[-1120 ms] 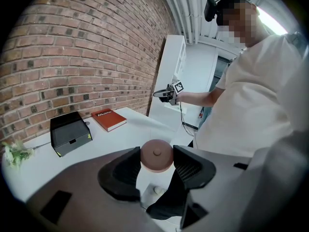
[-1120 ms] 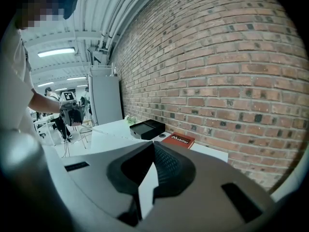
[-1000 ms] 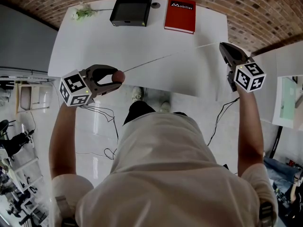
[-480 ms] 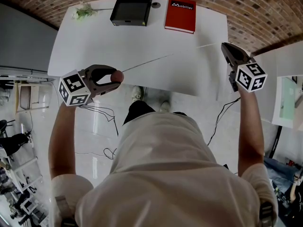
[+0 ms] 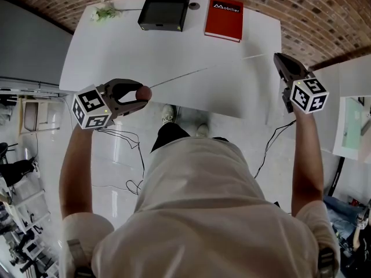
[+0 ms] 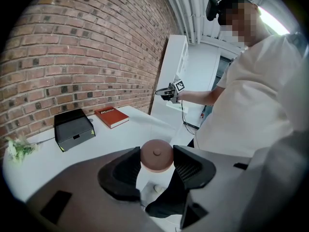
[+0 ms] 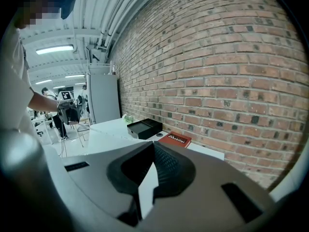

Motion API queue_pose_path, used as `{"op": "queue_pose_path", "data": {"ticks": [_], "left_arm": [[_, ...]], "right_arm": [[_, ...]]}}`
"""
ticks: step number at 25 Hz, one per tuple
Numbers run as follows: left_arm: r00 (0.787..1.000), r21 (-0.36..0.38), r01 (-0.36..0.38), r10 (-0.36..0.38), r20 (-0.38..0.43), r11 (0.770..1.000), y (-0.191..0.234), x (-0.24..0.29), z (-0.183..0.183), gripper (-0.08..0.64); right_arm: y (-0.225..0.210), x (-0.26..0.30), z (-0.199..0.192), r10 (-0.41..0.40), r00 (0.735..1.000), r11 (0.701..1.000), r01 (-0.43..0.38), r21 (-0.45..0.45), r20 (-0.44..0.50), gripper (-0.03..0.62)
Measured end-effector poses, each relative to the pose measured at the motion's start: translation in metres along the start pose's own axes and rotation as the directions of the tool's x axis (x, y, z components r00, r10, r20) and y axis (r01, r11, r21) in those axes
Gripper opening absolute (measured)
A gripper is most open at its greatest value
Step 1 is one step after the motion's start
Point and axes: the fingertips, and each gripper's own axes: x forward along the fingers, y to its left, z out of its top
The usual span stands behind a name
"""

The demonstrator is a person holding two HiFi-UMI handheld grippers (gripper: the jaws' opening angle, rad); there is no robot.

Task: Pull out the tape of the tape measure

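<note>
The tape measure's round brown case [image 5: 145, 92] sits between the jaws of my left gripper [image 5: 141, 94], which is shut on it over the table's near edge. In the left gripper view the case [image 6: 156, 154] fills the gap between the left gripper's [image 6: 157, 159] black pads. A thin pale tape [image 5: 203, 69] runs taut from the case up and to the right across the table. My right gripper [image 5: 277, 57] is shut on the tape's far end, past the table's right edge. In the right gripper view a white strip of tape [image 7: 147, 190] is pinched by the right gripper [image 7: 153, 148].
A white table [image 5: 116, 51] carries a black box [image 5: 164, 8], a red book [image 5: 224, 18] and a small flower sprig [image 5: 103, 14] along its far edge by the brick wall. Cables [image 5: 130, 141] lie on the floor beneath me. White furniture [image 5: 353, 114] stands at the right.
</note>
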Motion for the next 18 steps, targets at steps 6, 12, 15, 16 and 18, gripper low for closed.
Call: {"op": "queue_pose_path", "data": {"ticks": [6, 12, 15, 16, 18], "left_arm": [[1.000, -0.009, -0.012, 0.012, -0.005, 1.000, 0.004, -0.002, -0.005, 0.207], [1.000, -0.022, -0.025, 0.024, -0.016, 0.999, 0.008, -0.005, -0.010, 0.207], [1.000, -0.027, -0.027, 0.026, -0.016, 0.999, 0.011, -0.006, -0.011, 0.206], [0.999, -0.028, -0.028, 0.027, -0.017, 0.999, 0.011, -0.007, -0.012, 0.207], [0.999, -0.030, -0.029, 0.029, -0.019, 0.999, 0.012, -0.008, -0.013, 0.206]], "right_arm": [[-0.004, 0.004, 0.000, -0.015, 1.000, 1.000, 0.015, 0.003, -0.005, 0.006], [-0.014, 0.004, -0.006, -0.026, 1.000, 1.000, 0.026, 0.015, -0.015, 0.006], [-0.017, 0.005, -0.007, -0.030, 0.999, 0.999, 0.031, 0.015, -0.019, 0.006], [-0.017, 0.005, -0.007, -0.032, 0.999, 0.999, 0.032, 0.016, -0.020, 0.006], [-0.019, 0.005, -0.008, -0.035, 0.999, 0.999, 0.035, 0.017, -0.021, 0.005]]}}
